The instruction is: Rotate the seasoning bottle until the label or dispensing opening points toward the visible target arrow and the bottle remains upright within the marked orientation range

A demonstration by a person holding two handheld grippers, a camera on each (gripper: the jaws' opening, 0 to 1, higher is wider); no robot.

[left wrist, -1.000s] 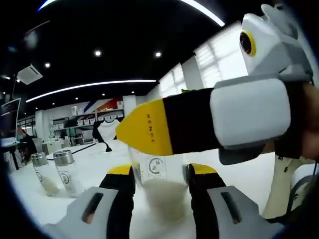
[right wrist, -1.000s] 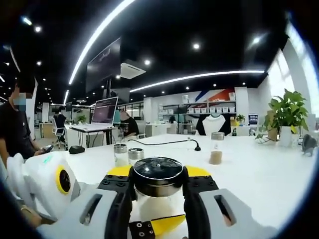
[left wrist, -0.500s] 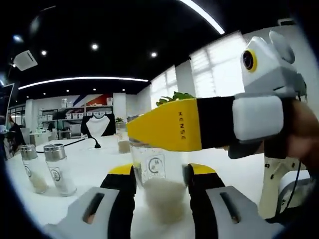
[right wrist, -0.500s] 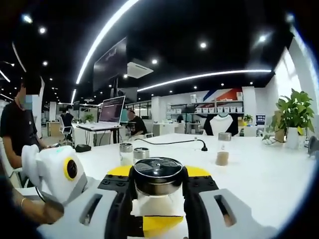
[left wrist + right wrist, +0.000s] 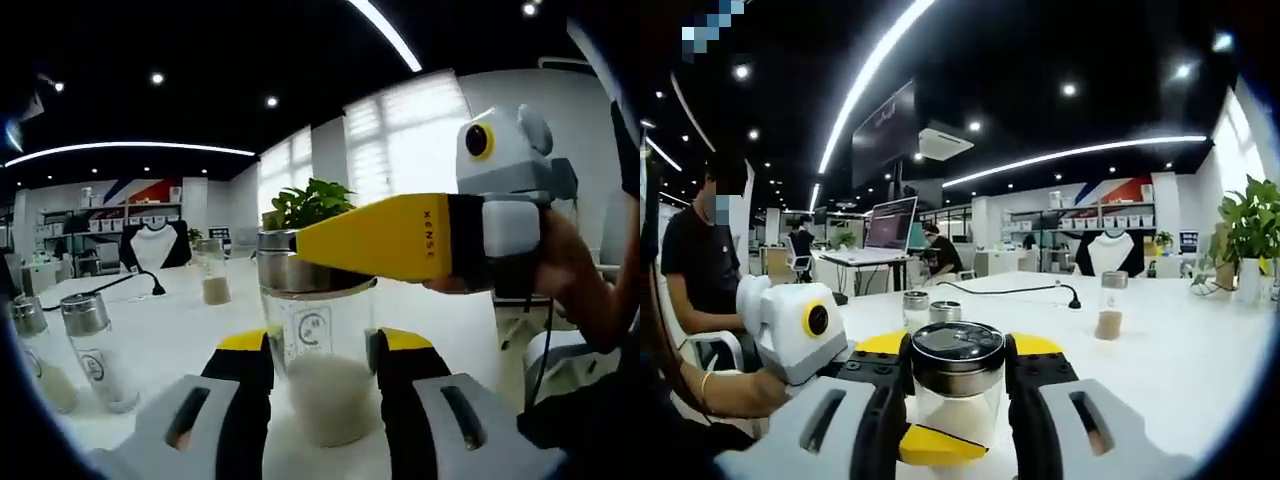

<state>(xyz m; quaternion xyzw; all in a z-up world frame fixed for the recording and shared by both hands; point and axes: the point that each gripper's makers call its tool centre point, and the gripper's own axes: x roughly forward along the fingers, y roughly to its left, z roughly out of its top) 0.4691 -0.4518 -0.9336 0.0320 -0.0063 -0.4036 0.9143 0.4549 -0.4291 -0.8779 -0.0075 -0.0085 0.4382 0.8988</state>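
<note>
Your left tongs [image 5: 320, 350] clamp the seasoning bottle [image 5: 322, 385] upright at frame centre, label facing you; right tongs [image 5: 958, 360] pinch its cap.

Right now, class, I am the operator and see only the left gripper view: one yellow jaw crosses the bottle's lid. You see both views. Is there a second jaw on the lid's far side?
Observer: Yes. In the right gripper view the right gripper has one jaw on each side of the seasoning bottle, at its lid.
Operator: What does the lid's top look like?
Observer: Round and dark, ringed by a shiny metal rim.
Operator: What stands behind on that side?
Observer: An open laptop on a desk further back.
</note>
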